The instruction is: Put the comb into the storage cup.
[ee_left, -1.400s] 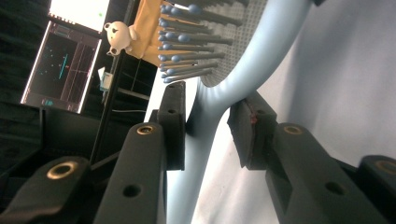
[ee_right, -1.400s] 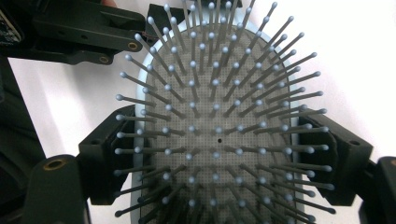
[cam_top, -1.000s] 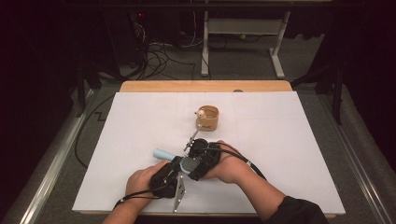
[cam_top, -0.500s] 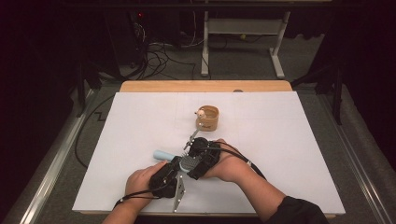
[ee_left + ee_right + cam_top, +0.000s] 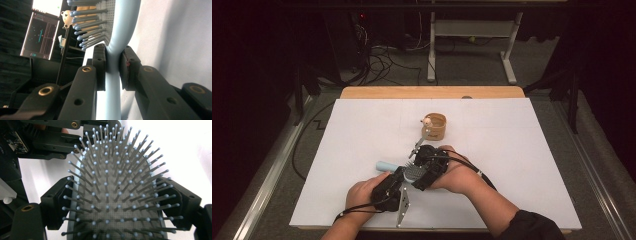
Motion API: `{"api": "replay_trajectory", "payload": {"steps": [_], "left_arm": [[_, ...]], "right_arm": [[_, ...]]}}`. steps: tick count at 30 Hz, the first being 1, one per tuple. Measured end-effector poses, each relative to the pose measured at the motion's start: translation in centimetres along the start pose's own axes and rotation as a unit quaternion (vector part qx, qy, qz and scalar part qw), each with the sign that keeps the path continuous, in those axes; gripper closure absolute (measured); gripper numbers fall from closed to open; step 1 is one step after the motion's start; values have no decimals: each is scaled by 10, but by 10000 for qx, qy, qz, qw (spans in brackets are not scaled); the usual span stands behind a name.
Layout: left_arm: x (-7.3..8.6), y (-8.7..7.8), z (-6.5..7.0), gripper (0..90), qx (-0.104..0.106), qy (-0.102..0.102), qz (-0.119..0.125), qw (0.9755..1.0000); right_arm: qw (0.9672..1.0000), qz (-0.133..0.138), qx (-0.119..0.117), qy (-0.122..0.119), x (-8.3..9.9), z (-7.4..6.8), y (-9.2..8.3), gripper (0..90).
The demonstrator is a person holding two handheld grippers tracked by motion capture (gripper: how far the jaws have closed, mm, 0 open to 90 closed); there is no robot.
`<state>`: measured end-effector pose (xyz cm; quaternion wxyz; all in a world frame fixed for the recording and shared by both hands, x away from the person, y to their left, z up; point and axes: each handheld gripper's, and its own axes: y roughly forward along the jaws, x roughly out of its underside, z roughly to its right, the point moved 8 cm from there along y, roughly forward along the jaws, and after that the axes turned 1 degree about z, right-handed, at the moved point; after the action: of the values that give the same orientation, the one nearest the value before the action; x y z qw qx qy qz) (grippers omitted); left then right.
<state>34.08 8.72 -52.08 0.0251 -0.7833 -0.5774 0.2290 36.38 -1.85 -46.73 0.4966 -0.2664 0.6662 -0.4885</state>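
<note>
Left claw (image 5: 113, 66) has closed on the hairbrush (image 5: 412, 172) handle.

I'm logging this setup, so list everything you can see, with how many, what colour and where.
Pale blue plastic hairbrush with grey bristles: one, near the table's front middle, handle pointing left; both grippers hold it.
Tan round wooden cup: one, mid-table, beyond the hands, with a small pale animal-shaped piece at its rim.
White sheet: one, covering the table.
Light wooden tabletop: one, its far edge bare past the sheet.
White metal frame: one, on the floor behind the table.
Black cables: several, on the floor at the back left.
Left gripper: one, black, shut on the brush's neck.
Right gripper: one, black, its jaws against both sides of the bristle head.
Hands: two, at the front edge.
</note>
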Motion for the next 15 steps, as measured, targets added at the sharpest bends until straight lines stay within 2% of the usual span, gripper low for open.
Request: {"api": "replay_trajectory", "payload": {"steps": [3,9,13,14,15], "left_arm": [[2,0,0,770,-8,52,-70,10000],[2,1,-2,771,-52,-60,-30,10000],[3,1,-3,771,-61,-106,-52,9999],[4,0,-4,771,-67,-57,-99,9999],[3,1,-4,771,-80,-130,-42,9999]], "right_arm": [[10000,14,28,-53,-1,1,-2,147],[9998,0,190,-47,0,1,-6,3],[9997,-18,211,-80,1,1,-6,2],[9996,-20,257,-77,1,2,-7,2],[9996,5,269,-73,1,2,-8,2]]}}
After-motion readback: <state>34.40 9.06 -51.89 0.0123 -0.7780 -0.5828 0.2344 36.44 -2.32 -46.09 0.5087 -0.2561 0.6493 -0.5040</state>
